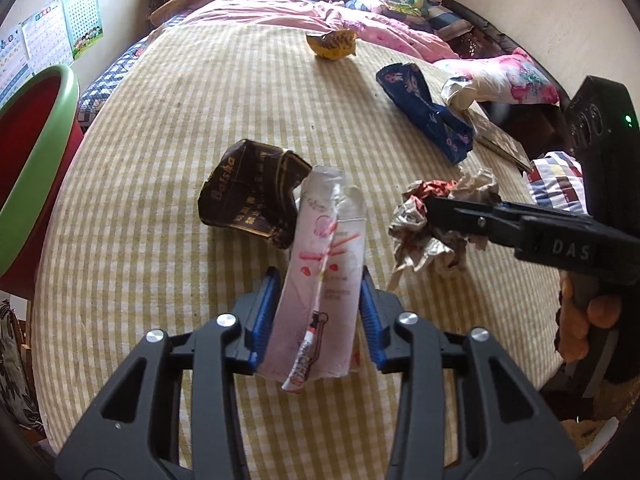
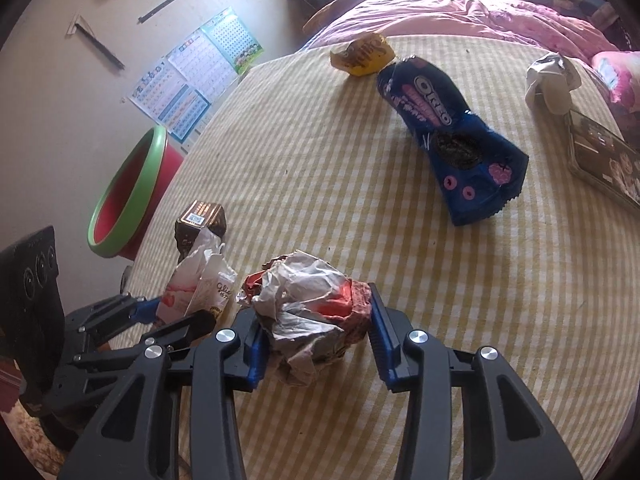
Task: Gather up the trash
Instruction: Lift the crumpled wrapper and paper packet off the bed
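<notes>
the red and green bin (image 1: 36,152) stands far left, off the bed (image 1: 192,92). my left claw (image 1: 320,312) is grasping the white wrapper (image 1: 326,264), long axis upright, nearer the bin. my right claw (image 2: 316,336) is clenched on the crumpled paper wad (image 2: 308,308) at right.

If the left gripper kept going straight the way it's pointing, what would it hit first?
Probably the dark brown wrapper, which lies just beyond the white and pink packet that the left gripper holds; depth is unclear.
</notes>
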A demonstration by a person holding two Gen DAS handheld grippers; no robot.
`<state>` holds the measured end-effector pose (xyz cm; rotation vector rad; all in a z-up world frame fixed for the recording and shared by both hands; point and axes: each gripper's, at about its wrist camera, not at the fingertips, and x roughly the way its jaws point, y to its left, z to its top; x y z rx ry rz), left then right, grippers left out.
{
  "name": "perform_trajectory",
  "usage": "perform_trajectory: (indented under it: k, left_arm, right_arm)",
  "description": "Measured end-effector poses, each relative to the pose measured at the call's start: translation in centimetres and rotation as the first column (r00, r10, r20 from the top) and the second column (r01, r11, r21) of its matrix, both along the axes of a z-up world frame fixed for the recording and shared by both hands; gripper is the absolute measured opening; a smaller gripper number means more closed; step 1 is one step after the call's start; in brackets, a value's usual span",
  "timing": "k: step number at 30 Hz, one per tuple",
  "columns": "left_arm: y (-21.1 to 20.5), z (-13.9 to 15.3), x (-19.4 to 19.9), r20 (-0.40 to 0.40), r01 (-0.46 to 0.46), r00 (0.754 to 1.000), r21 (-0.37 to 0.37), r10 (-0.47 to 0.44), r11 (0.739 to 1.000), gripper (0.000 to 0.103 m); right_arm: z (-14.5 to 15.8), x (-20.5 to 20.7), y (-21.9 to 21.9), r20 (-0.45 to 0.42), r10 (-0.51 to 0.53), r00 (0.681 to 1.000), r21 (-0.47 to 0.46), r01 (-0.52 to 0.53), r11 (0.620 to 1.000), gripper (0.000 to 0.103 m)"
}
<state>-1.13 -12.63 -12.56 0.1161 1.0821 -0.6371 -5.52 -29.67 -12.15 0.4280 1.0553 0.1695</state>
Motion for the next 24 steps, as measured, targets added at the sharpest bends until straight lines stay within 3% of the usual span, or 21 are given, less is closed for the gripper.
perform_trajectory:
  k: [5,9,12,18,24]
  left_arm:
    - [0.5,1.3,-0.2,0.033,-0.018,0.999,-0.028,0.019,0.999,0.033]
    - [2.2,2.6,-0.8,0.013,-0.116,0.993,-0.099,0.118,0.988,0.033]
    - [2.4,3.1,-1.2,0.046,-0.121,0.991,-0.073,0.124,0.990,0.033]
    - [2.9,4.8,-1.2,0.113,-0.120,0.985,-0.089,0.129,0.989,0.033]
    - [3.7,4.8,-0.7,0.114,-0.138,0.982,-0.094,0.148,0.986,0.033]
  right_arm:
    - [0.5,0.1,-0.2,0.013,-0.017,1.000,0.013,0.017,1.000,0.041]
    - [1.1,0.2,-0.4,0.034,-0.038,0.999,0.021,0.037,0.999,0.041]
    - [1.2,0.6,-0.3,0.035,-0.037,0.999,0.025,0.036,0.999,0.041]
    - [2.2,1.2,0.9,0.067,-0.017,0.998,0.024,0.015,1.000,0.041]
    - [3.6,1.8,2.2,0.112,0.009,0.994,-0.001,-0.009,1.000,0.042]
